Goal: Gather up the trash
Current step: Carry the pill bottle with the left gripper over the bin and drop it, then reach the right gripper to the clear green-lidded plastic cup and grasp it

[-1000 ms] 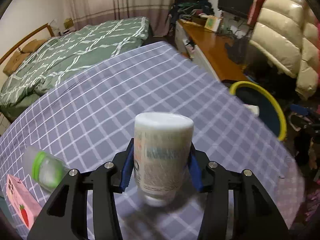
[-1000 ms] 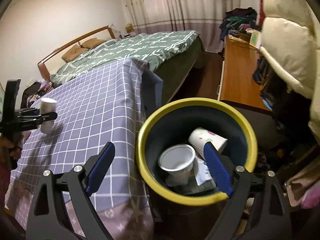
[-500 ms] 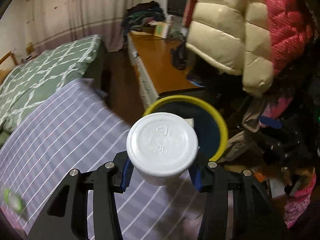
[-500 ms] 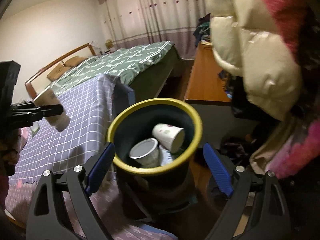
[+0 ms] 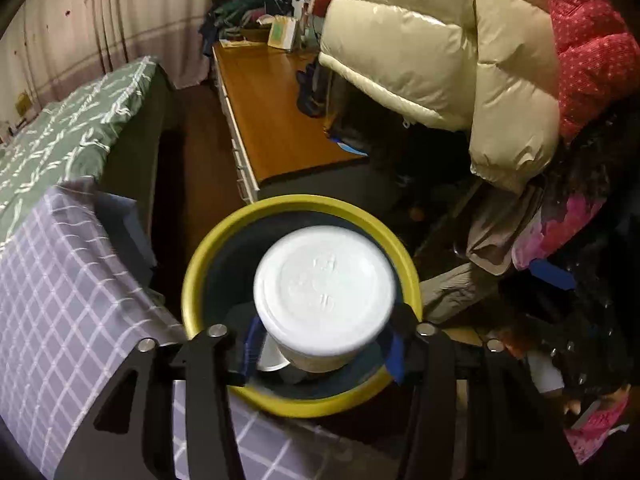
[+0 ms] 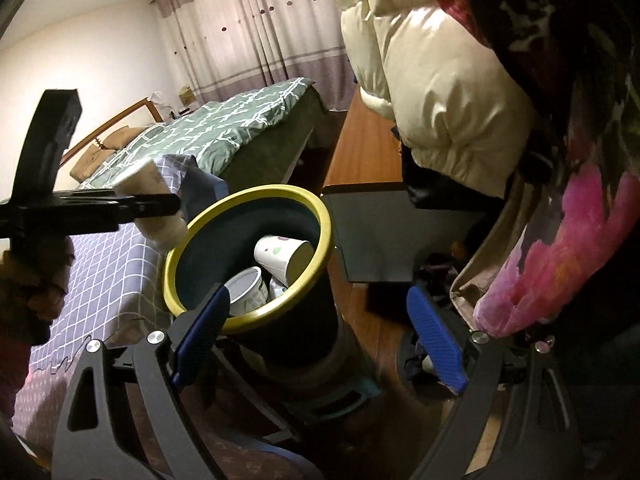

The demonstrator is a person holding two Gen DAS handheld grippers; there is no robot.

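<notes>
The left gripper [image 5: 322, 350] pinches a white cup [image 5: 324, 290] above the yellow-rimmed bin [image 5: 224, 240], seemingly nearer the rim beside the checked bench [image 5: 60, 280]. Let go here, it could clip that rim and bounce out. The right gripper [image 6: 320, 330] hangs spread and empty, beside the bin.
</notes>
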